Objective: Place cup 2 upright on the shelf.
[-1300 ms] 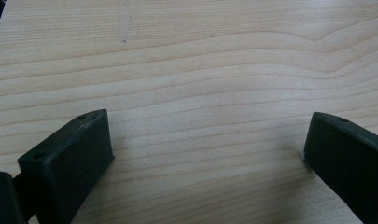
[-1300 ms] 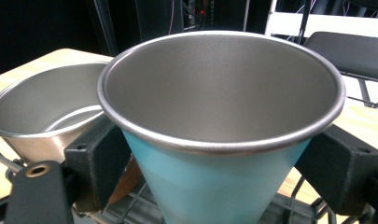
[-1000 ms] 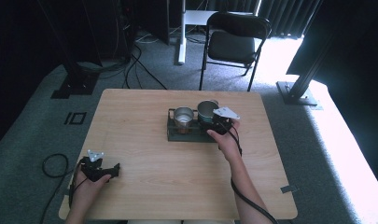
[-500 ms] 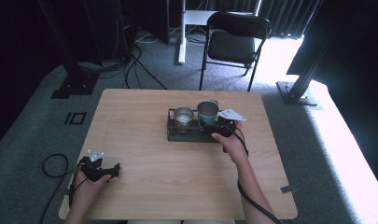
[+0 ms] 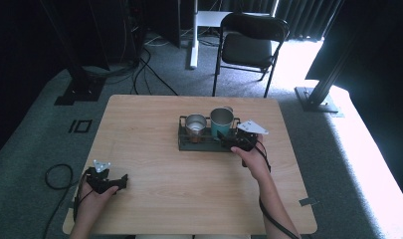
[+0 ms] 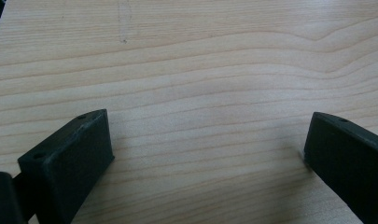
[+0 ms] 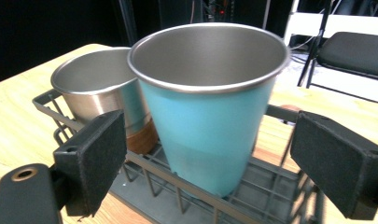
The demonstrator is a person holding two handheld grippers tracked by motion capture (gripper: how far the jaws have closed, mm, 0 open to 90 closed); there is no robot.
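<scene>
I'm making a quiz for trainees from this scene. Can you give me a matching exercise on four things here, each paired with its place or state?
Things:
1. teal cup
2. steel cup
3. left tongs
4. chair

Places or states:
A. open over bare wood, at the table's near left corner
B. on the floor beyond the table
C. in the rack, just ahead of the open right tongs
D. in the rack, left of the other cup in the high view

Pairs: 1-C, 2-D, 3-A, 4-B

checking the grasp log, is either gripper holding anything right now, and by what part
Nothing is held. The right gripper has its jaws open either side of the teal cup in the wire rack, not touching it. The left gripper is open over the bare table.
</scene>
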